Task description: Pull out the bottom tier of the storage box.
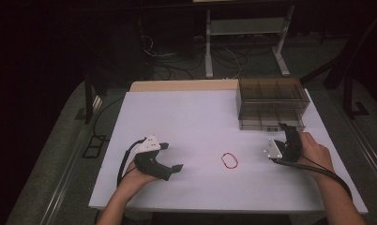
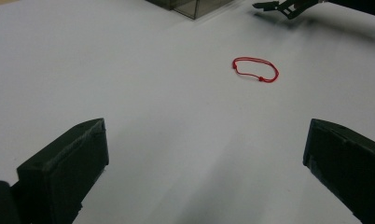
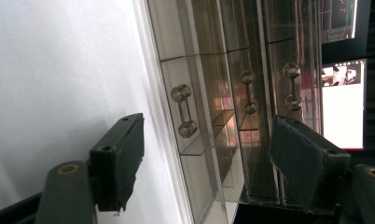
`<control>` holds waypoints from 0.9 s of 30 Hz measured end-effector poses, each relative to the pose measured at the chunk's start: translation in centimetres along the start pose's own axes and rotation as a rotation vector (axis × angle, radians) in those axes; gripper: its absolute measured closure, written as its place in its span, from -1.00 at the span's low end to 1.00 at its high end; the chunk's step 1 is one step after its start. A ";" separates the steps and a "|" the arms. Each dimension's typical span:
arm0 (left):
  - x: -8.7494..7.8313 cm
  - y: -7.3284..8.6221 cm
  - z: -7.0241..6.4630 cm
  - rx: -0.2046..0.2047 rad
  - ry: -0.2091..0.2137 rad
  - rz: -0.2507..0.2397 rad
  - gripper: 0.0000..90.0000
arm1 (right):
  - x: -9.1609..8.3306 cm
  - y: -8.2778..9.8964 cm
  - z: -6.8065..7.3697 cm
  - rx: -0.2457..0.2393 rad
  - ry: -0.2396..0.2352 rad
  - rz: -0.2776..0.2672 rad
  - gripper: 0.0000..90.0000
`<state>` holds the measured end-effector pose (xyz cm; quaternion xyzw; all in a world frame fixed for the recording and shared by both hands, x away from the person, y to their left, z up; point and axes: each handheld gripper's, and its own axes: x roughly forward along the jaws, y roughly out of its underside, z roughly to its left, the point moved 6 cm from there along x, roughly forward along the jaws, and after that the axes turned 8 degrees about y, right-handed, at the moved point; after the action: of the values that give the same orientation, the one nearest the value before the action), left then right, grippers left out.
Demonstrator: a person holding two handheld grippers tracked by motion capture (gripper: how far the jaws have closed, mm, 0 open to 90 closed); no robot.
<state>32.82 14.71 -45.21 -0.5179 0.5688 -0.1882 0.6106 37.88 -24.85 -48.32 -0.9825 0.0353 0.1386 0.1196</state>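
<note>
Right tongs (image 1: 284,127) pointed at smoked clear drawer box (image 1: 271,104) at far right of white counter (image 1: 191,117), tips just short of its front; wide apart, nothing between them. Seen in the right gripper view: box front (image 3: 232,93) turned sideways, see-through brownish plastic, thin dividers splitting it into compartments, three dumbbell-shaped clear pull handles, nearest one (image 3: 184,110) sitting in the gap between the two black jaws, not touched. From above: two tiers, top divided into several open cells, nothing visible inside. No readable brand, label or writing on box or tongs; bright screens behind the box in the right gripper view, content too blurred to read. Left tongs (image 1: 173,156) low over counter at near left, wide apart, holding nothing. Red string loop (image 1: 230,160) flat on counter between the two tongs, also ahead of the left jaws (image 2: 255,69), two small knots on it, well apart from the box. Strip of wooden board (image 1: 184,85) along far counter edge. Beyond the counter: white frame legs (image 1: 245,42) and loose cables on dark floor. Nothing between right tongs and box front.
</note>
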 end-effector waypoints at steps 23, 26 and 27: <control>0.4 0.3 0.8 -0.017 0.007 -0.009 -1.00 | -0.4 0.2 -0.7 0.181 -0.038 -0.033 -0.64; 0.1 0.4 0.8 -0.021 0.002 -0.013 -1.00 | -0.4 0.1 -0.8 0.216 -0.049 -0.039 -0.65; 0.1 0.4 0.8 -0.023 0.001 -0.016 -1.00 | -0.4 0.1 -0.8 0.231 -0.056 -0.041 -0.66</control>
<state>33.39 15.14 -45.79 -0.5292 0.5671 -0.1871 0.6028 37.70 -25.14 -47.50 -0.9584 0.0277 0.1584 0.2359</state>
